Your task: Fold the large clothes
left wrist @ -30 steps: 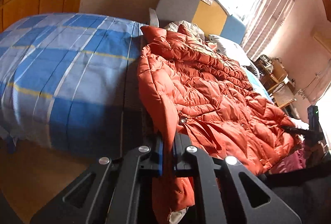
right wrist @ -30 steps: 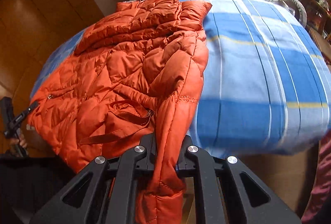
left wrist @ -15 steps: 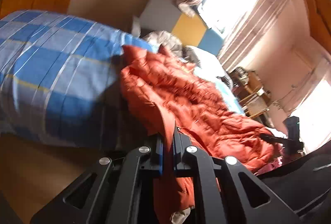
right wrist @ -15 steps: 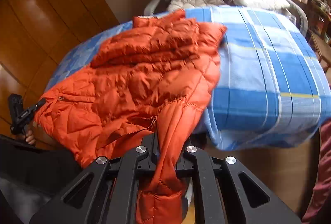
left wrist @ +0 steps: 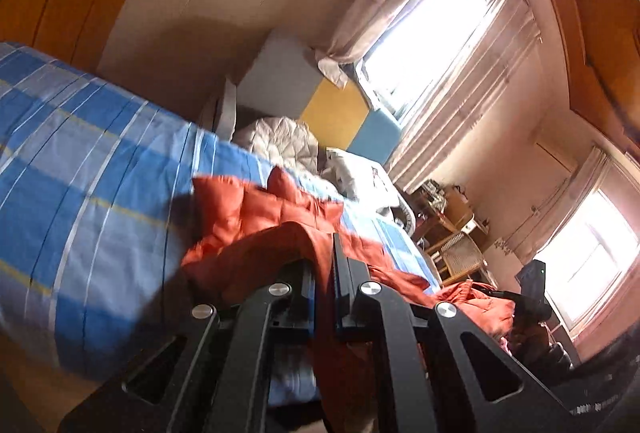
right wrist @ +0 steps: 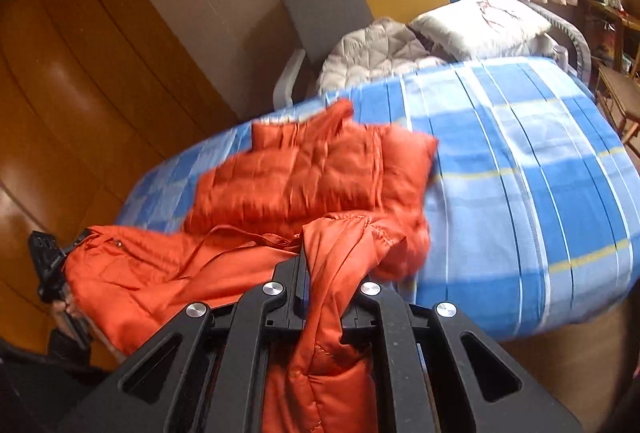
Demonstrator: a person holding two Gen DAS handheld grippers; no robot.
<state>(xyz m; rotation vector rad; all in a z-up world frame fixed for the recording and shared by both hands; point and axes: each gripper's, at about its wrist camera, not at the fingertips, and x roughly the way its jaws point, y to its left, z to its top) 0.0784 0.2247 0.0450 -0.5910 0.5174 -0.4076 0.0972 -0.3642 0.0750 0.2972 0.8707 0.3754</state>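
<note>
Orange quilted down jacket point(right wrist: 304, 173), lying at frame centre on the blue checked bed point(right wrist: 520, 161), has its near hem lifted since a second ago. Left hand-held gripper point(left wrist: 325, 273) and right hand-held gripper point(right wrist: 326, 273) are each clamped on that hem, so I judge the first fold is beginning.

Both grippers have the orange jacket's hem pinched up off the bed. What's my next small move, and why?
Probably carry both hands forward toward the collar. The left gripper and right gripper each clamp the orange jacket, whose upper half lies flat on the blue plaid bed, ready to be folded over.
</note>
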